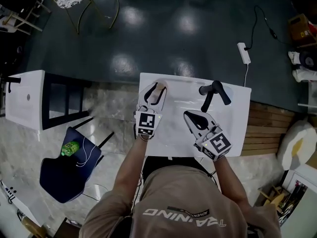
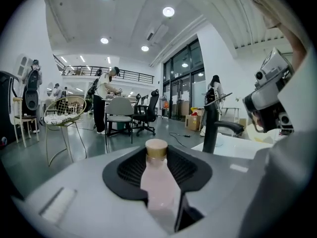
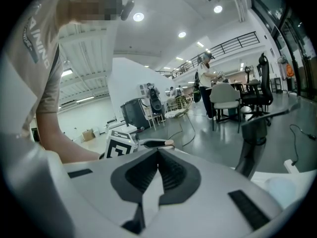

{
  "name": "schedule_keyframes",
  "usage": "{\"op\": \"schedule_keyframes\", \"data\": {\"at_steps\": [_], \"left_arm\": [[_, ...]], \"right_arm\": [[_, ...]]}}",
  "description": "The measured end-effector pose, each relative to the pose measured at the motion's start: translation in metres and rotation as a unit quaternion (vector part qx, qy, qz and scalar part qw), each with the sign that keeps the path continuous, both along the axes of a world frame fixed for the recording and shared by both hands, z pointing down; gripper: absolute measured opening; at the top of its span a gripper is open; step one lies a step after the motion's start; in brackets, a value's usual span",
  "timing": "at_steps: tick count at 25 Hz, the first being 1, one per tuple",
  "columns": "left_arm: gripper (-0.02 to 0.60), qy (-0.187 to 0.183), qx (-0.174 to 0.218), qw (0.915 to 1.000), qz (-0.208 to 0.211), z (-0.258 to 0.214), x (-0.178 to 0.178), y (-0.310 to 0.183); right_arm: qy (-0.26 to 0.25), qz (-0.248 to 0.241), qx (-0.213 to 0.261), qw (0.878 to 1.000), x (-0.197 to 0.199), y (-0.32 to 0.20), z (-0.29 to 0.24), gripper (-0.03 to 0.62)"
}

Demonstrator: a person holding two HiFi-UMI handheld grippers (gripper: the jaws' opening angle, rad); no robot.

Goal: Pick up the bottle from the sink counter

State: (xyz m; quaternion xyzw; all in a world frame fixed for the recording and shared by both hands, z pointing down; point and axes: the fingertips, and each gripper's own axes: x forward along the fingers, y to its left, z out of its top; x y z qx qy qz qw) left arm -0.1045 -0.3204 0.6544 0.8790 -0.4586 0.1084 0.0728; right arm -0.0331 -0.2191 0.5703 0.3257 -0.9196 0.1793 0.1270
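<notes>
A pale pink bottle point(image 1: 159, 89) with a tan cap lies between the jaws of my left gripper point(image 1: 155, 92) at the back left of the white sink counter point(image 1: 233, 128). In the left gripper view the bottle point(image 2: 158, 182) fills the gap, its cap pointing away, and both dark pads point(image 2: 131, 170) sit against its sides. My right gripper point(image 1: 191, 117) hovers over the counter's middle, to the right of the bottle and in front of the black faucet point(image 1: 214, 90). Its jaws meet at the tips with nothing between them point(image 3: 158, 152).
The faucet point(image 2: 210, 128) rises at the counter's back right. A dark chair point(image 1: 64, 175) with a green object point(image 1: 70, 148) stands at the left beside a white table point(image 1: 22, 100). A power strip point(image 1: 243, 52) lies on the floor behind the counter.
</notes>
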Motion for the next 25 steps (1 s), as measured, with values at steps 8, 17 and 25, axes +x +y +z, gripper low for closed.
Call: {"op": "schedule_keyframes", "data": {"at_steps": [8,17,25], "left_arm": [[0.137,-0.002,0.005,1.0,-0.003,-0.001,-0.004,0.003],[0.135,-0.004,0.046,0.9989,0.002,-0.007,-0.004,0.004],[0.13,-0.011,0.04,0.9991,0.015,-0.008,0.0,0.002]], "right_arm": [[0.004,0.002,-0.007,1.0,0.0,-0.001,0.006,0.008],[0.016,-0.009,-0.026,1.0,0.004,0.009,0.021,0.008],[0.016,-0.009,-0.033,0.999,0.011,0.008,0.029,0.008]]}}
